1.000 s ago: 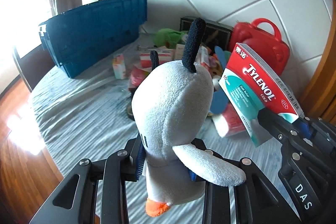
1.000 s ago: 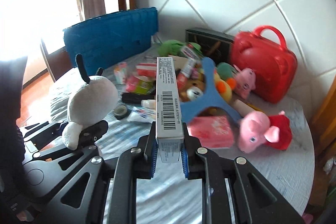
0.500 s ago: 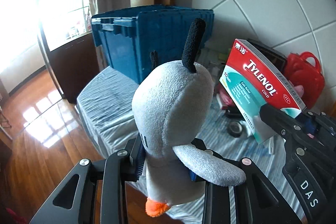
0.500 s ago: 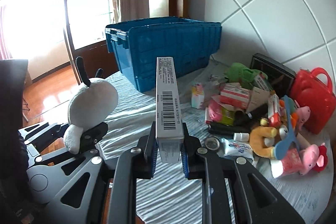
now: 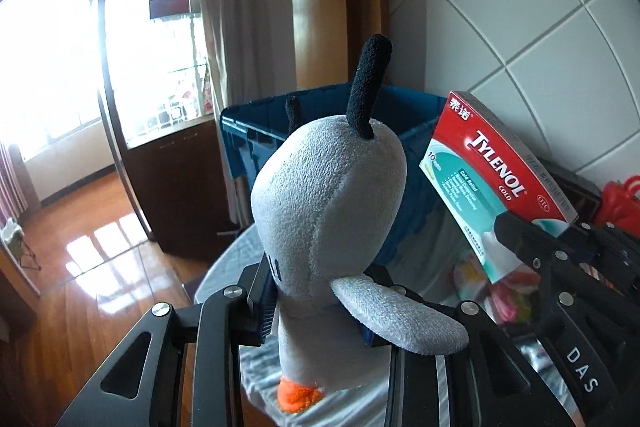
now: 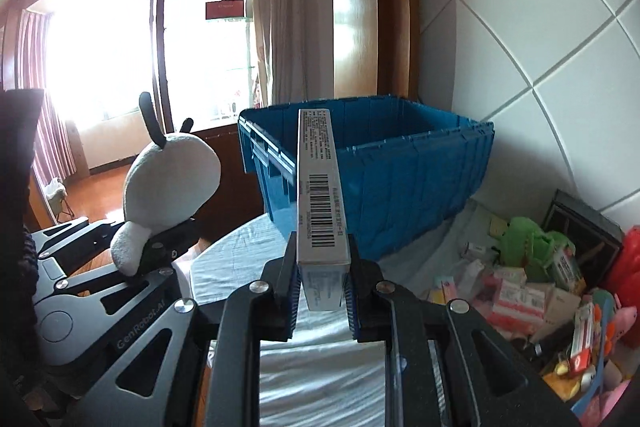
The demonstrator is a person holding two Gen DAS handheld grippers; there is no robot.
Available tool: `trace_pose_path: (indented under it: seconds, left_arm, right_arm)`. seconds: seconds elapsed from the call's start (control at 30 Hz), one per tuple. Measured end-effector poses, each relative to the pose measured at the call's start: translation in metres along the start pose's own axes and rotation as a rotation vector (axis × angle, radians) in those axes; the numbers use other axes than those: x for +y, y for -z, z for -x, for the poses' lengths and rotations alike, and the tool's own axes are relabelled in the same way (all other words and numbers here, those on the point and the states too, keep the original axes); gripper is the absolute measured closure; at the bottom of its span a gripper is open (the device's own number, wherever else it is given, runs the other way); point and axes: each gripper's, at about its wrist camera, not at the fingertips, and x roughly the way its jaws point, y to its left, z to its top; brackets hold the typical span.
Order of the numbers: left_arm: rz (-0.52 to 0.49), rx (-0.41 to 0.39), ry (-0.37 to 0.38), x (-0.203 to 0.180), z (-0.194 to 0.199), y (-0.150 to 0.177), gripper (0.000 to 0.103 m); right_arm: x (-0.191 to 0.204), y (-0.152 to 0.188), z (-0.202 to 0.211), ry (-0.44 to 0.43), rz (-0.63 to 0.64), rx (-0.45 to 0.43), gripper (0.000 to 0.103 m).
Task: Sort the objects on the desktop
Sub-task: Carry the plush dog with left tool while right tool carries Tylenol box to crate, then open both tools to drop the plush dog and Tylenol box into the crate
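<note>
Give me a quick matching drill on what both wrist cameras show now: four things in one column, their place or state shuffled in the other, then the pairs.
Things:
1. grey plush toy
2. Tylenol box
3. blue crate
4. green plush

Places or states:
A. open-topped, standing on the table by the tiled wall
B. clamped in the right gripper
C. lying in the clutter pile
D. clamped in the left gripper

Pairs: 1-D, 2-B, 3-A, 4-C

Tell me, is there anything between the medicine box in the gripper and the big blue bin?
Nothing stands between. In the right wrist view, only bare striped tablecloth lies between the Tylenol box, clamped in the right gripper, and the blue bin.
</note>
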Motion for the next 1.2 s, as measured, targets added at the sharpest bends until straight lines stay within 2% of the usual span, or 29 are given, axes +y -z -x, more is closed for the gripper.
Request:
trace_pose_path:
  seconds: [0.2,0.47,0.73,0.9,1.07,1.2]
  left_arm:
    - [-0.004,-0.022,-0.011,0.015,-0.05,-0.043,0.071]
    - [-0.035,-0.055,0.001,0.038,-0.124,-0.097,0.071]
    - [-0.098,-0.086,0.132,0.056,-0.217,-0.167,0.071]
    - [-0.125,-0.101,0.211,0.065,-0.26,-0.211,0.071]
    - [-0.161,-0.008,0.27,0.061,-0.304,-0.202,0.071]
    - [-0.19,0.067,0.317,0.059,-0.339,-0.194,0.071]
  right_arm:
    - [-0.006,-0.043,-0.049,-0.008,0.011,-0.017,0.084]
    - [-0.01,-0.084,-0.122,0.05,-0.041,-0.035,0.084]
    - [0.0,-0.13,-0.201,0.212,-0.1,-0.024,0.084]
    - [0.005,-0.156,-0.24,0.3,-0.122,-0.005,0.084]
    - [0.004,-0.161,-0.271,0.358,-0.166,0.052,0.084]
    - [0.003,-0.156,-0.297,0.381,-0.18,0.14,0.084]
